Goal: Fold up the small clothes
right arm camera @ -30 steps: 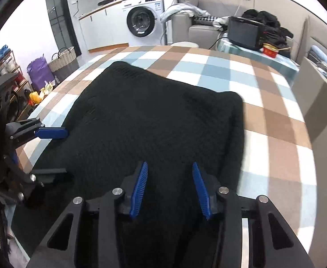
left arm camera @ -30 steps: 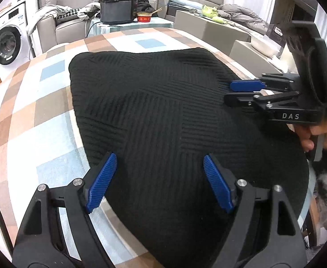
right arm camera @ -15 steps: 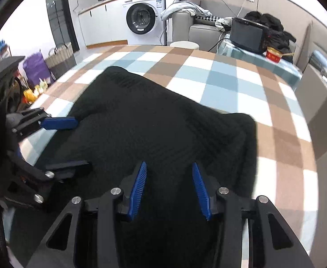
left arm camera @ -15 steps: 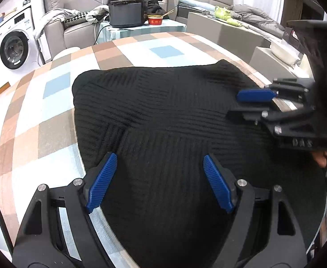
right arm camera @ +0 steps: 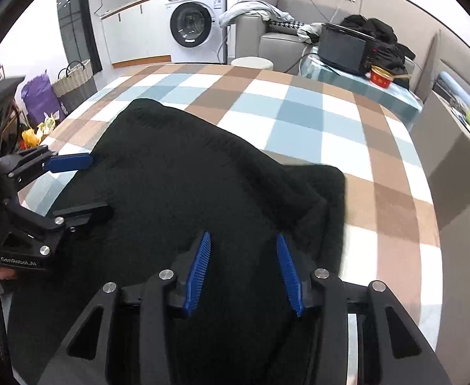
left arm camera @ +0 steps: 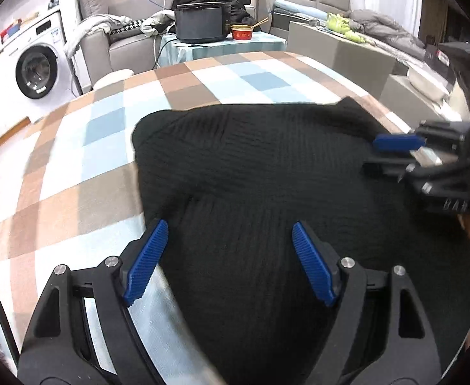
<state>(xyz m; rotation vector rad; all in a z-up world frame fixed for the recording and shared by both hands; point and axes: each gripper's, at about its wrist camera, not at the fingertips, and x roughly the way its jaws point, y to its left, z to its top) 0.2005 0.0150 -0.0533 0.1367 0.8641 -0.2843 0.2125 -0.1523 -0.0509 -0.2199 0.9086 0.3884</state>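
A black ribbed knit garment [left arm camera: 267,166] lies on the checked tablecloth [left arm camera: 84,160]; it also shows in the right wrist view [right arm camera: 187,186]. My left gripper [left arm camera: 228,250] is open and empty over the garment's near left edge; it appears in the right wrist view [right arm camera: 78,186] at the left. My right gripper [right arm camera: 241,263] is open and empty above the garment's near right part; it shows in the left wrist view [left arm camera: 385,154] at the right. The garment's near hem is hidden under both grippers.
A side table with a black box [left arm camera: 199,25] and a red bowl [left arm camera: 243,32] stands beyond the table. A washing machine [right arm camera: 196,25], a sofa, a grey cabinet [left arm camera: 337,51] and baskets [right arm camera: 74,80] surround it. Bare cloth lies beyond the garment.
The garment has slid toward me and bunched, showing more bare tablecloth beyond it. Both grippers stay open over it.
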